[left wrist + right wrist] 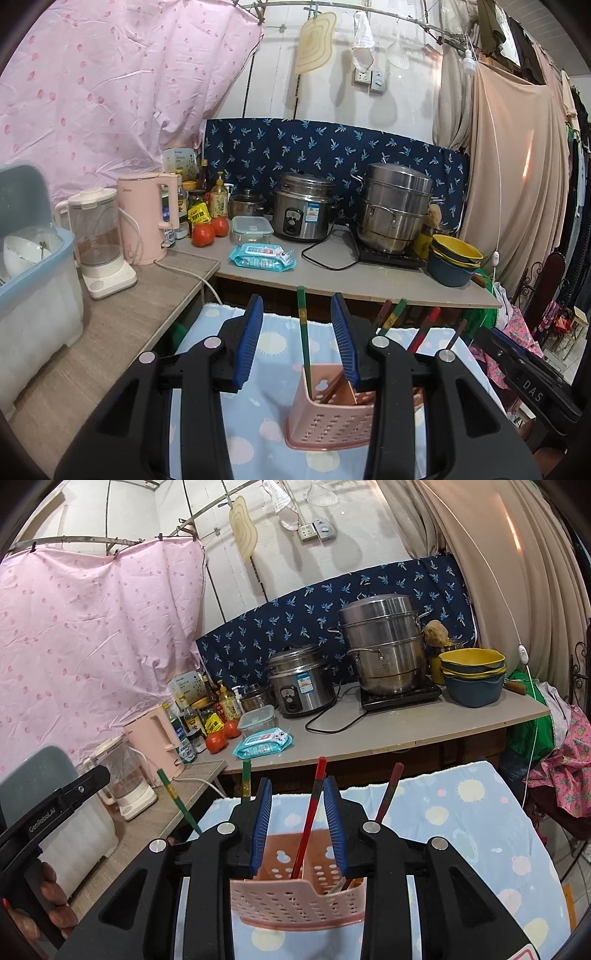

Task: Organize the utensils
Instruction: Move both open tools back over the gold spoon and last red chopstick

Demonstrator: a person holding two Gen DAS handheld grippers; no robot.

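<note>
Left wrist view shows a cloth-covered desk (pixel 266 435) in pale blue with sun and cloud prints. On it, toward its near edge, stands one pink perforated utensil holder (pixel 325 417). One left tool (pixel 301 339) hangs above the holder with its blue pads spread; one green chopstick (pixel 304 332) stands between them, touching neither pad, its long axis nearly upright, lower end in the holder, top pointing up. About four more sticks lean out to the right behind the tool's right finger.

Right wrist view shows one right tool (pixel 299 823) over the same holder (pixel 295 901), pads apart, with one red chopstick (pixel 312 812) rising between them, untouched by either pad, tilted slightly right, foot in the holder. One dark red chopstick (pixel 388 794) leans right beyond it. Two green sticks show to the left, one (pixel 179 801) slanting left, one (pixel 245 782) upright. At the left edge, the hand (pixel 51 897) grips the other tool's handle.
</note>
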